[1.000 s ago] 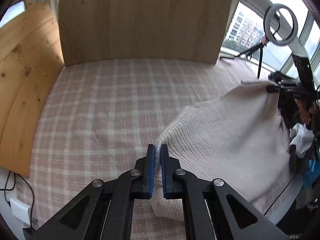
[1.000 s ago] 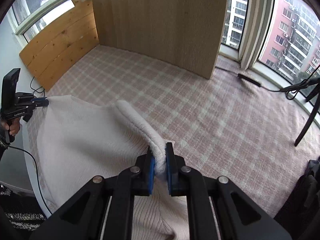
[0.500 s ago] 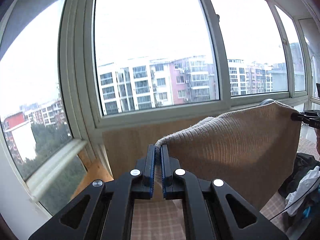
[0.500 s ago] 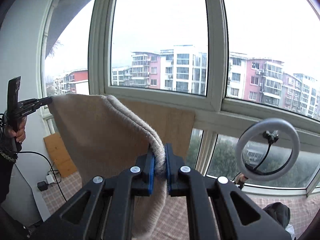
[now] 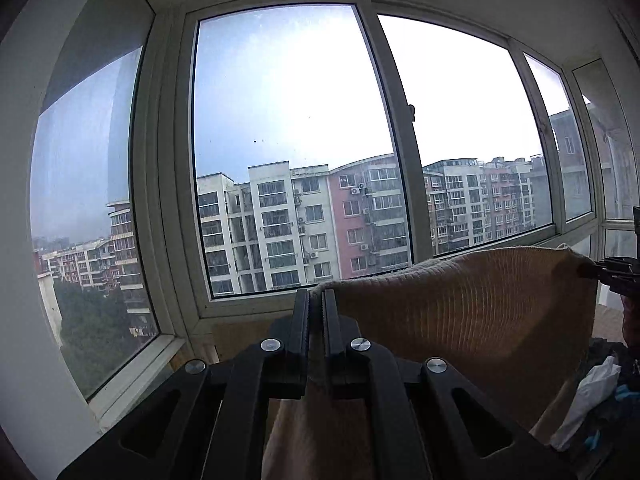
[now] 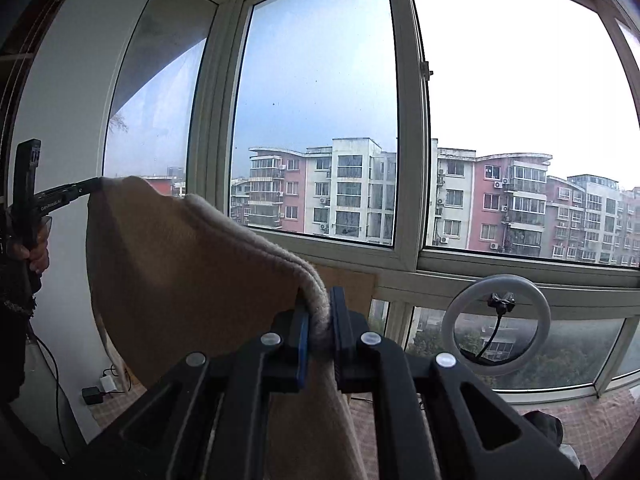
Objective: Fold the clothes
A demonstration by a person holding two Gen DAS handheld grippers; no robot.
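1. I hold a beige knit sweater (image 5: 460, 300) up in the air, stretched between my two grippers in front of the window (image 5: 288, 140). My left gripper (image 5: 316, 312) is nearly closed, pinching one top corner of the knit; my right gripper (image 6: 320, 320) is likewise clamped narrow on the thick rolled edge at the other corner.

2. Slip risk: the knit is thick and soft, and each grip takes only a small bite of the edge. If I pull my hands further apart, or shake the sweater, one corner could slide out and the cloth would drop in a heap.

3. Sag risk: the top edge already dips between the two corners. If I bring my hands closer together it will droop more, and the body could land creased, so the fold would come out crooked.

4. Snag risk: the ring light (image 6: 496, 332) stands near my right side, below the window. A wide swing while lowering could catch its cable or knock it.

5. Where it lies: from the left view the sweater runs rightward from the jaws to the far corner; from the right view it runs leftward. The body hangs down below both grippers; its hem is out of view.
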